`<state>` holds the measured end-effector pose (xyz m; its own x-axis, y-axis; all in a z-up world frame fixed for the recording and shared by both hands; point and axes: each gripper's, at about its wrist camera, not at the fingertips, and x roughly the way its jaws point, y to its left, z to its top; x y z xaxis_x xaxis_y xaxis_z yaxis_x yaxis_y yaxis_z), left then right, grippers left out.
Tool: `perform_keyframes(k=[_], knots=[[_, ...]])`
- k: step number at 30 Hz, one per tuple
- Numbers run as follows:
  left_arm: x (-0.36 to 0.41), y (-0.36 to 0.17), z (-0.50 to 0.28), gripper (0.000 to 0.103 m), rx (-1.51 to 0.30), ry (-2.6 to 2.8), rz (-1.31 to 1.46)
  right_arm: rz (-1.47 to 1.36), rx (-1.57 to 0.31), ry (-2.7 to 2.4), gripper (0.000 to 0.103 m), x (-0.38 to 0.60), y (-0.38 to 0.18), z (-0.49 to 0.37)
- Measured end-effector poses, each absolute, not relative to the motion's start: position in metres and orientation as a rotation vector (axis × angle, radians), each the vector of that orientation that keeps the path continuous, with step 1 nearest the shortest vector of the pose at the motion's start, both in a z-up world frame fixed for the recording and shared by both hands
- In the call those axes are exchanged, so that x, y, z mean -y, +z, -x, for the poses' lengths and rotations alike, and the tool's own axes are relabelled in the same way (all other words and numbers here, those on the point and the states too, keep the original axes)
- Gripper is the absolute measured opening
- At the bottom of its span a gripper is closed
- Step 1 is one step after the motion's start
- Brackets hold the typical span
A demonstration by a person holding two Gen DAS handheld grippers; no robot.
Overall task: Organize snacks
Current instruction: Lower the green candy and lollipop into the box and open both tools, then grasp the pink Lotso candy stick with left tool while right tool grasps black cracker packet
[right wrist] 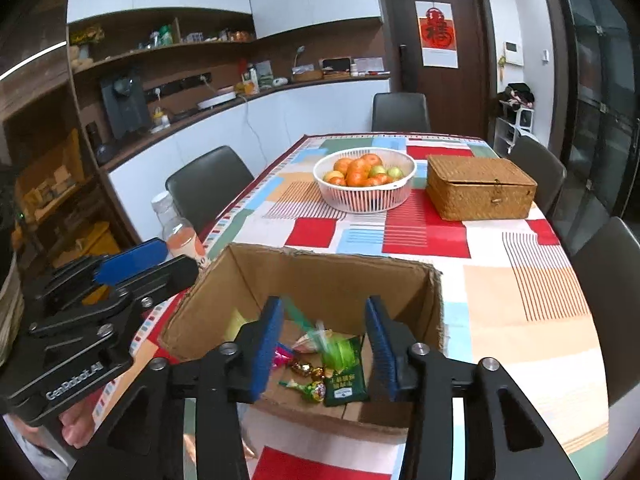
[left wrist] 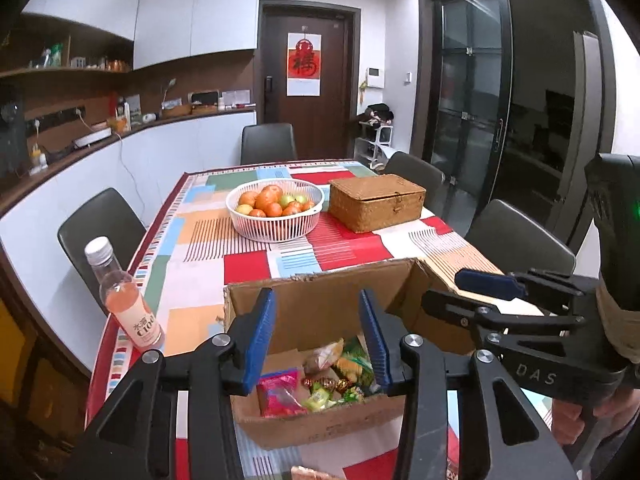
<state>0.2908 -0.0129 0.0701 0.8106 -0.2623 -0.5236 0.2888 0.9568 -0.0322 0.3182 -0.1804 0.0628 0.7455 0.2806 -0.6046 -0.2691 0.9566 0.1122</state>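
An open cardboard box (left wrist: pixel 320 308) (right wrist: pixel 320 276) stands at the near end of the table. In it lie loose snacks: a pink packet (left wrist: pixel 280 396), wrapped candies (left wrist: pixel 332 392) (right wrist: pixel 306 370) and a dark green packet (right wrist: pixel 345 384). My left gripper (left wrist: pixel 316 340) is open and empty, hovering over the box's near edge. My right gripper (right wrist: pixel 322 350) is open and empty, also above the box. Each gripper shows in the other's view, the right (left wrist: pixel 492 284) beside the box's right flap, the left (right wrist: pixel 132 262) at the box's left.
A pink drink bottle (left wrist: pixel 124 296) (right wrist: pixel 180 232) stands at the table's left edge. A white basket of fruit (left wrist: pixel 275 208) (right wrist: pixel 365 182) and a closed wicker box (left wrist: pixel 377 201) (right wrist: pixel 480 188) sit farther back. Dark chairs (left wrist: pixel 100 228) surround the table.
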Motion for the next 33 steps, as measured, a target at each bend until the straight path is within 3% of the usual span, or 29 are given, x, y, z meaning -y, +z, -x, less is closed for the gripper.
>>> perform_keyframes(k=[14, 33], knots=[[0.038, 0.022, -0.214, 0.042, -0.710, -0.379, -0.099, 0.091, -0.717, 0.331, 0.045, 0.192, 0.038, -0.237], [0.078, -0.084, -0.172, 0.042, -1.114, -0.551, -0.164, 0.090, -1.053, 0.358, 0.045, 0.205, -0.064, -0.176]])
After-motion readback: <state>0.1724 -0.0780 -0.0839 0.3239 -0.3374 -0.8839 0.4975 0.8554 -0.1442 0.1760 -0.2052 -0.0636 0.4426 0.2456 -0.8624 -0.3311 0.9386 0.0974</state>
